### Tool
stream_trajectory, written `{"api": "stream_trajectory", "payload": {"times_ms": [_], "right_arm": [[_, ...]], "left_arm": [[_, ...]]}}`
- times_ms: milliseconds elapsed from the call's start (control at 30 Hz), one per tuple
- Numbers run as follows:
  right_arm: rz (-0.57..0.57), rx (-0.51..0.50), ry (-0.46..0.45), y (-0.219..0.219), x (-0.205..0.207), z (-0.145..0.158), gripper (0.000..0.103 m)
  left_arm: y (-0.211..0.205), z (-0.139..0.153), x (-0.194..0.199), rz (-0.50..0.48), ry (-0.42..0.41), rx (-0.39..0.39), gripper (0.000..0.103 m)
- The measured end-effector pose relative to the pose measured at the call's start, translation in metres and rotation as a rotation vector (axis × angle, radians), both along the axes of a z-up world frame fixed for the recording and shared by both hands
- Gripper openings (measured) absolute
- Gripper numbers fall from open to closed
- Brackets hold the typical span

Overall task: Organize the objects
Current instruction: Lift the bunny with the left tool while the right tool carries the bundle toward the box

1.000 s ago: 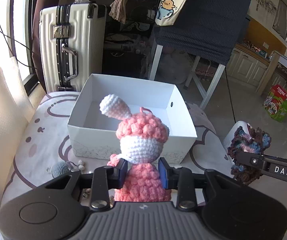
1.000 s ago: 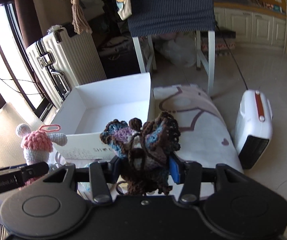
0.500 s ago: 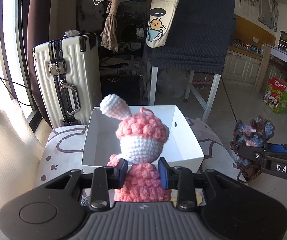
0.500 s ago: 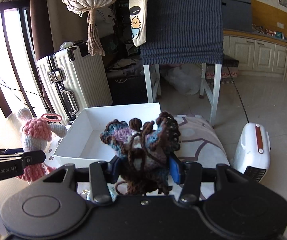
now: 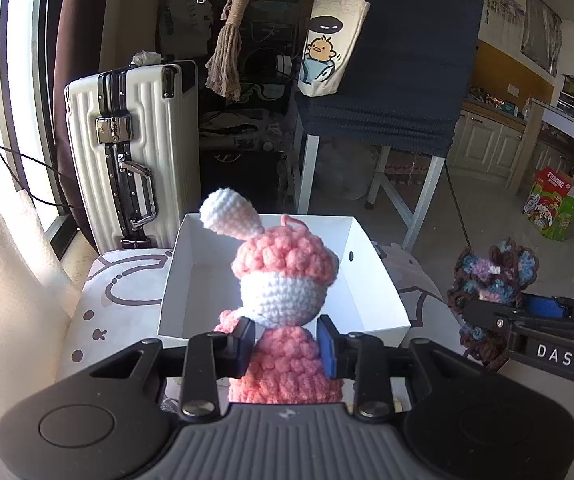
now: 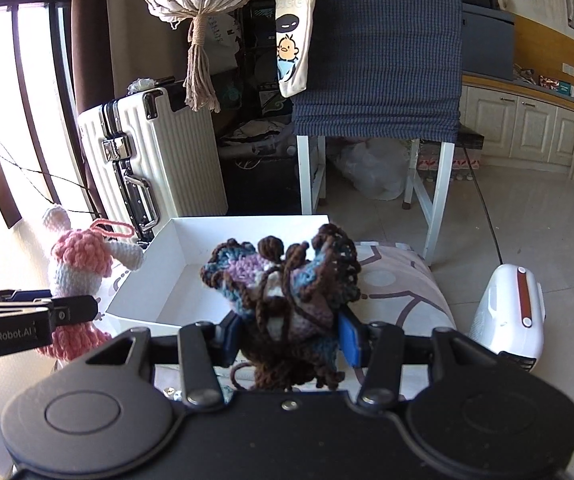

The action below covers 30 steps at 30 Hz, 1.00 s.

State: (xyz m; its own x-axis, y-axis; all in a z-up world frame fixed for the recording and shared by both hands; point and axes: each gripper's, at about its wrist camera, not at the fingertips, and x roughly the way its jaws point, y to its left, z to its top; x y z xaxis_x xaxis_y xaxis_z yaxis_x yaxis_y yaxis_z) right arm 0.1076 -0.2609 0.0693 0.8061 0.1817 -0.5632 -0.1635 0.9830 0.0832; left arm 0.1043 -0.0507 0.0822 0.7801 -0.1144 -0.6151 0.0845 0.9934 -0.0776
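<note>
Both grippers have risen; left gripper [image 5: 287, 346] jaws pinch the crochet bunny [image 5: 285, 300], right gripper [image 6: 289, 338] jaws the yarn bundle [image 6: 283, 292].

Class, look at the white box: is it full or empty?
Empty, as far as shown. The white box has bare inside walls and floor; both toys are held above it; its near corner is hidden.

Left wrist fisheye looking forward along the left tool [image 5: 287, 346], close above the open white cardboard box [image 5: 379, 280], right wrist fisheye likewise behind the right tool [image 6: 289, 336], slightly right, both sharing the box [image 6: 143, 276], ribbed white hard-shell suitcase [image 5: 139, 156] [image 6: 167, 156], each glimpsing the other tool at frame edge.
</note>
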Motion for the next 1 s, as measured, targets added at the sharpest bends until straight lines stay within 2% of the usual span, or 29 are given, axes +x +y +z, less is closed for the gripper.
{"api": "stream_trajectory", "payload": {"times_ms": [300,533,800,1000], "right_arm": [[0.035,0.011,-0.014,0.015,0.028,0.004,0.049],[0.070,0.004,-0.013,0.030,0.064,0.007,0.049],[0.047,0.008,0.042,0.030,0.125,-0.005,0.050],[0.043,0.013,0.146,0.035,0.170,-0.025,0.050]], "left_arm": [[0.000,0.005,0.036,-0.003,0.007,0.006,0.035],[0.008,-0.003,0.081,0.003,0.076,0.011,0.035],[0.017,-0.019,0.139,-0.012,0.157,0.022,0.035],[0.017,-0.038,0.177,-0.022,0.233,0.016,0.035]]}}
